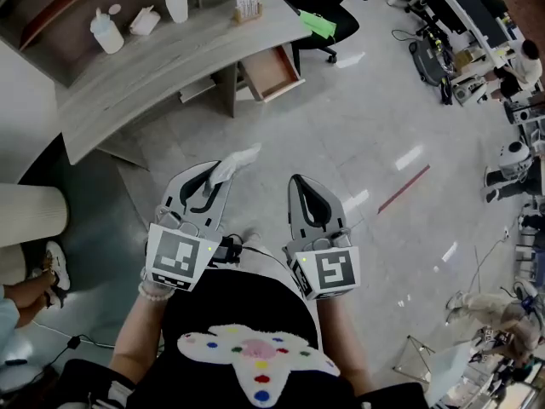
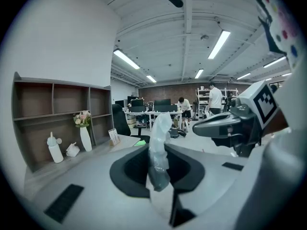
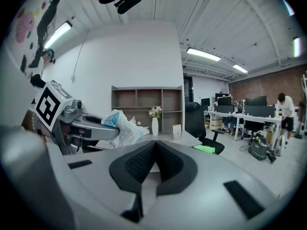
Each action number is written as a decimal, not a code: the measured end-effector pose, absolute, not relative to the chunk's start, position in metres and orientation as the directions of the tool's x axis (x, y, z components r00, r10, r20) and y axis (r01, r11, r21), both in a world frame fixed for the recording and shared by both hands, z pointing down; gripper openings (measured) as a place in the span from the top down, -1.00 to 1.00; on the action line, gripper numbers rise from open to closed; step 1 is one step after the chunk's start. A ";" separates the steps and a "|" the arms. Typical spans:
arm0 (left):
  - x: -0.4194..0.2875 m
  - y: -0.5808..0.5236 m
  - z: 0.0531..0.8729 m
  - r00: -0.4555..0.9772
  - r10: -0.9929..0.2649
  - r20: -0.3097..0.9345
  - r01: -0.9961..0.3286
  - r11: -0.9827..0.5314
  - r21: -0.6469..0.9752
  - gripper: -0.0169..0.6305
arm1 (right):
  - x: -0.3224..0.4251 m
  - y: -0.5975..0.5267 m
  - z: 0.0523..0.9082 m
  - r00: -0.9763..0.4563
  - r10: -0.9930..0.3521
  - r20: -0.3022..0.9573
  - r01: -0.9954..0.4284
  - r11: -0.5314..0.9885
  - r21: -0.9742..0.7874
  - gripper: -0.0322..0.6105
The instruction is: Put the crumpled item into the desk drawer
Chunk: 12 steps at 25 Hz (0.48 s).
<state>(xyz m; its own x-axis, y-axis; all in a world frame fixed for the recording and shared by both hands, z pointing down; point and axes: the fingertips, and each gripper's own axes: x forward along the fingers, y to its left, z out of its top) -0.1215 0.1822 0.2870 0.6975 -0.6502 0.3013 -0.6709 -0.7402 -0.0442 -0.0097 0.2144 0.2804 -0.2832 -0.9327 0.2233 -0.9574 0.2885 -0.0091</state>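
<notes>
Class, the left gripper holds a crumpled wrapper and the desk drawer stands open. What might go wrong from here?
1. The left gripper pinches the crumpled wrapper at one end only. Most of it sticks out past the jaws, so it may slip free while carried.
2. The drawer lies well off, low beneath the desk top. The wrapper's loose end might catch on the drawer's rim and fall outside.

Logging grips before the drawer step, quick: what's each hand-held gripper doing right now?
Left hand-held gripper: closed on the crumpled plastic item.
Right hand-held gripper: closed, empty.
</notes>
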 end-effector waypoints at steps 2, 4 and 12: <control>-0.119 0.183 0.286 0.693 -0.655 0.301 -0.676 -0.736 -0.044 0.76 | -0.010 0.215 0.278 -0.298 -0.929 0.221 -0.954 0.300 -0.023 0.89; -0.116 0.185 0.286 0.689 -0.660 0.300 -0.681 -0.731 -0.044 0.76 | -0.008 0.216 0.279 -0.306 -0.926 0.221 -0.951 0.308 -0.026 0.89; -0.104 0.198 0.282 0.653 -0.696 0.299 -0.716 -0.696 -0.053 0.76 | 0.008 0.223 0.281 -0.346 -0.914 0.213 -0.937 0.347 -0.035 0.89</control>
